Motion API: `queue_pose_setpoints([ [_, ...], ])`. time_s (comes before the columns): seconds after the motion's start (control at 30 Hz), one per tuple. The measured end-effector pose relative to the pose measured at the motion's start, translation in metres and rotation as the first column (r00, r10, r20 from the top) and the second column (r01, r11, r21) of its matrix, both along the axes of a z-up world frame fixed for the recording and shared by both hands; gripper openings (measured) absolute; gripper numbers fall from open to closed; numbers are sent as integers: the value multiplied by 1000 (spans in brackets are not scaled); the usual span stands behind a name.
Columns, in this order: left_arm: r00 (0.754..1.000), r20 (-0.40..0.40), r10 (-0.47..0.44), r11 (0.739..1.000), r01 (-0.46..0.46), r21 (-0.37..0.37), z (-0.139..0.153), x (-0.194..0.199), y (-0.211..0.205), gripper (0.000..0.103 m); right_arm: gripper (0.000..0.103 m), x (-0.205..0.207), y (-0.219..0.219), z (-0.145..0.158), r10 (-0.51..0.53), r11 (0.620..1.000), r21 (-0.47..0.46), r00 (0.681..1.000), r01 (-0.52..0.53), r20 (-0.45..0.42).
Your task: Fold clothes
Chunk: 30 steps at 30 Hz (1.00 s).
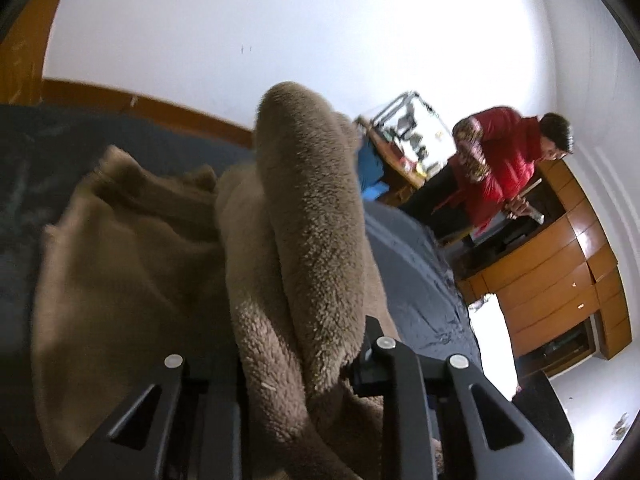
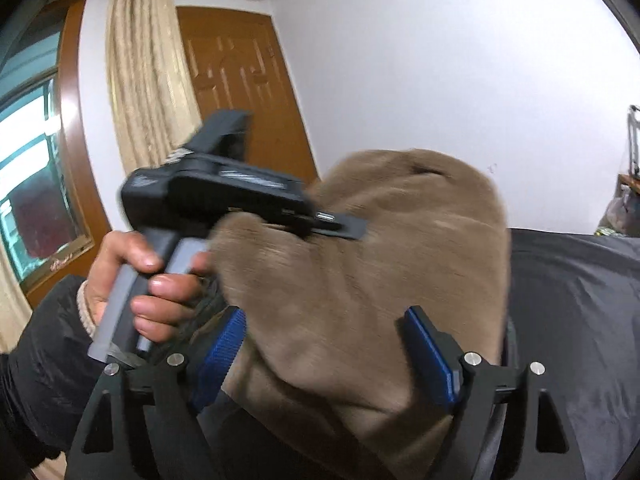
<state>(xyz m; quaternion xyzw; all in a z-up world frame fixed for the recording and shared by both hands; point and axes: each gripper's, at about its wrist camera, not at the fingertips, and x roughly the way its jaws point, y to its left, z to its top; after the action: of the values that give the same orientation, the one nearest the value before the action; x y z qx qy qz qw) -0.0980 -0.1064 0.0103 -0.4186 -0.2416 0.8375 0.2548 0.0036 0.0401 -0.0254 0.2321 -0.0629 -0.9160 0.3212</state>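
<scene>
Brown, thick fleece garment (image 1: 304, 208) lies bunched on the dark grey bed (image 1: 416, 280), soft, limp, bulky yet light: left tongs (image 1: 304, 344) pinch a raised fold, right tongs (image 2: 332, 344) stand wide astride it; grip hems, not mid-cloth.

A bedroom with plain white walls (image 1: 240, 20). A dark grey bed cover (image 1: 416, 280) lies before a wooden headboard (image 1: 180, 110). At right, a person in red (image 1: 504, 160) bends over a wooden dresser (image 1: 560, 280). Elsewhere, a wooden door (image 2: 248, 92), beige curtain (image 2: 144, 80) and bright window (image 2: 28, 160).
</scene>
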Motion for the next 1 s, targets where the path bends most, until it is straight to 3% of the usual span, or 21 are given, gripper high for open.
queue_pose_setpoints([
  [0.17, 995, -72, 71, 997, -74, -37, 6, 32, -56, 26, 83, 4, 2, 7, -18, 1000, 5, 1000, 18, -1],
  [0.33, 995, -12, 100, 992, -101, -76, -36, 41, -92, 27, 83, -2, -10, 9, -30, 999, 38, 999, 29, 15],
  [0.43, 995, 12, 102, 990, -100, -98, -61, 38, -95, 34, 83, -8, -21, 12, -25, 997, 67, 999, 23, 21],
  [0.57, 994, -7, 106, 989, -107, -101, -67, 34, -97, 49, 83, -21, -52, 6, -8, 986, 164, 999, 2, 35],
  [0.7, 984, -66, 168, 953, -179, -245, -67, 38, -101, 87, 83, -28, -72, -9, -13, 965, 263, 998, -3, 60],
  [0.83, 976, -79, 202, 945, -216, -247, -64, 43, -104, 88, 85, -32, -76, -19, -18, 951, 310, 997, -5, 73],
  [1.0, 950, -185, 250, 889, -301, -346, -37, 70, -102, 88, 91, -32, -86, -22, -28, 948, 320, 998, 9, 55],
])
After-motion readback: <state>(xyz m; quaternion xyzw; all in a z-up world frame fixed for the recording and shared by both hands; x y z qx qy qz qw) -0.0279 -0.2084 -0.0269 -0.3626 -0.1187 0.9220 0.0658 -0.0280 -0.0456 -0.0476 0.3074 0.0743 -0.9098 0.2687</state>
